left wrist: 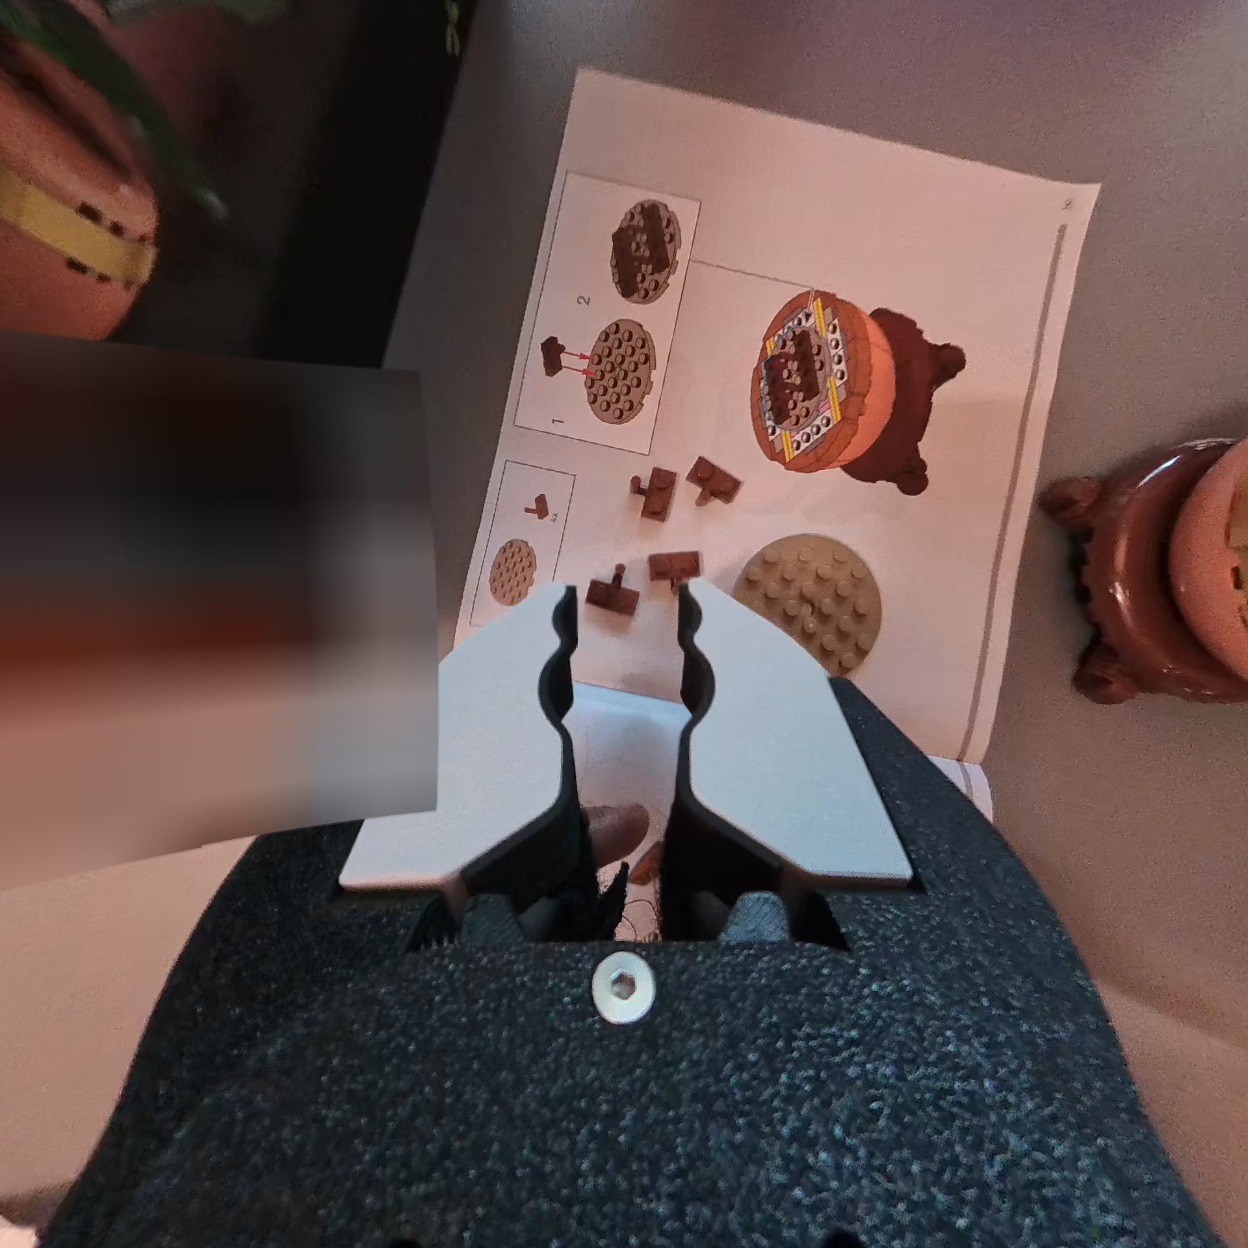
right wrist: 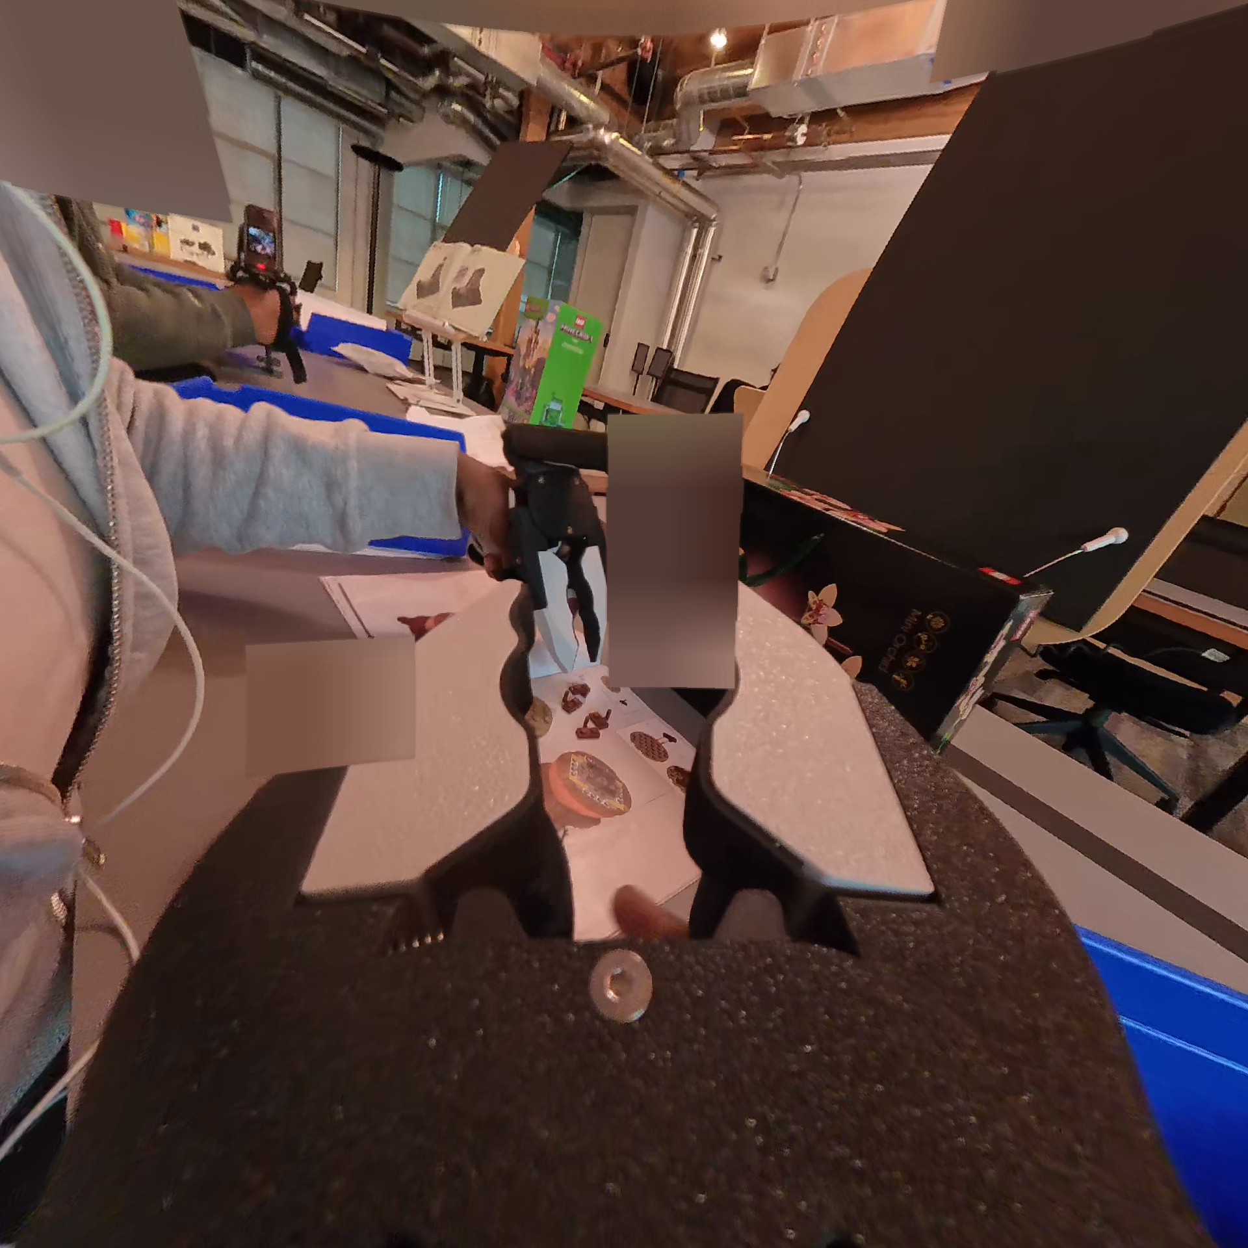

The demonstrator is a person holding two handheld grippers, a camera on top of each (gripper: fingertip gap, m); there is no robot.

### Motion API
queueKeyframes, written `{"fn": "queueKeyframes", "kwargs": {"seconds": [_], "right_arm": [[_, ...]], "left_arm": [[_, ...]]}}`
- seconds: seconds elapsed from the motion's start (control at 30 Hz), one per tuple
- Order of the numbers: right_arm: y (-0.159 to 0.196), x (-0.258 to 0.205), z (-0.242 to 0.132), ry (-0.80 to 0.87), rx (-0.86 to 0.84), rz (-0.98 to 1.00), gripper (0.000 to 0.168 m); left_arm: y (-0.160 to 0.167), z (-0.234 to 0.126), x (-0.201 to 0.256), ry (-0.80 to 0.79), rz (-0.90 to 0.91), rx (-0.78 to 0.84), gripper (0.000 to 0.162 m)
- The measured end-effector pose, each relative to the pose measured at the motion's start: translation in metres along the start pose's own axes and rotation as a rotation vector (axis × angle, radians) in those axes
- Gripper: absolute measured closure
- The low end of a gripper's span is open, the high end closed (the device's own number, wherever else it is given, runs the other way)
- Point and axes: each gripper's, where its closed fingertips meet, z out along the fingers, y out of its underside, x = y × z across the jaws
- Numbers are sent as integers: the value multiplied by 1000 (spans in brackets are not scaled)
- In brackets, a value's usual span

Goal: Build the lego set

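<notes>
Brown pieces (left wrist: 665, 533) on instruction sheet (left wrist: 844, 223), left tool (left wrist: 627, 591) gaping

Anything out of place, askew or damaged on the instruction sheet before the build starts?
Nothing looks damaged or spilled. Four small brown pieces lie scattered at mixed angles on the instruction sheet, beside the tan round plate, which overhangs the sheet's near edge. The brown pot base stands off the sheet. Both grippers' jaws are open and empty.

printed instruction sheet (left wrist: 797, 223), lettered dark box (right wrist: 898, 608)
</notes>
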Motion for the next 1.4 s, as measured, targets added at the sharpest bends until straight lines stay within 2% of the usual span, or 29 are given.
{"fn": "queueKeyframes", "kwargs": {"seconds": [0.17,0.27,0.3,0.33,0.37,0.43,0.5,0.57,0.63,0.67,0.7,0.73,0.77,0.8,0.83,0.9,0.97,1.0,1.03,1.1,1.2,1.27,1.33,1.37,1.4], "right_arm": [[-6,2,3,18,42,12,117],[-10,6,6,44,76,42,118],[-10,8,7,59,88,51,127],[-9,8,8,57,89,49,151],[-8,6,10,43,90,42,165],[-8,2,16,20,105,51,168],[-2,2,24,18,98,67,167],[2,1,34,11,90,70,150],[5,1,43,5,89,95,119],[7,2,47,7,83,105,113],[9,1,50,-2,73,101,126],[11,-3,52,-33,64,74,166],[12,-5,56,-53,58,67,167],[14,-7,59,-70,49,74,167],[16,-8,62,-81,40,82,167],[23,-7,69,-84,25,88,158],[35,-6,77,-97,-24,94,131],[43,-5,80,-111,-59,99,123],[52,-5,83,-125,-100,98,122],[71,-6,85,-167,-197,91,167],[88,-7,94,-222,-259,162,166],[94,-3,102,-203,-244,136,159],[103,2,108,-185,-255,123,143],[108,3,111,-183,-266,129,132],[112,3,114,-184,-280,144,125]], "left_arm": [[0,-19,-7,-69,-40,101,138],[-25,-48,0,-163,-30,366,145],[-34,-62,6,-195,-23,477,147],[-41,-76,14,-228,-17,586,147],[-45,-90,22,-268,-14,684,147],[-43,-114,34,-373,-16,826,151],[-32,-126,43,-473,-31,882,151],[-23,-132,54,-514,-37,928,137],[-16,-136,63,-517,-76,971,97],[-13,-137,66,-507,-113,987,84],[-10,-138,69,-495,-142,1008,76],[-8,-140,71,-488,-156,1032,70],[-6,-143,73,-488,-160,1052,71],[-3,-146,73,-497,-161,1064,78],[0,-149,72,-518,-162,1071,96],[7,-151,68,-562,-185,1061,160],[12,-134,69,-501,-217,959,162],[13,-123,72,-463,-217,906,162],[12,-116,73,-445,-211,876,162],[10,-100,75,-403,-202,834,154],[8,-75,68,-362,-210,729,110],[4,-66,63,-368,-190,702,99],[-2,-64,57,-387,-161,706,100],[-4,-62,55,-391,-148,702,105],[-5,-60,53,-397,-138,689,117]]}}
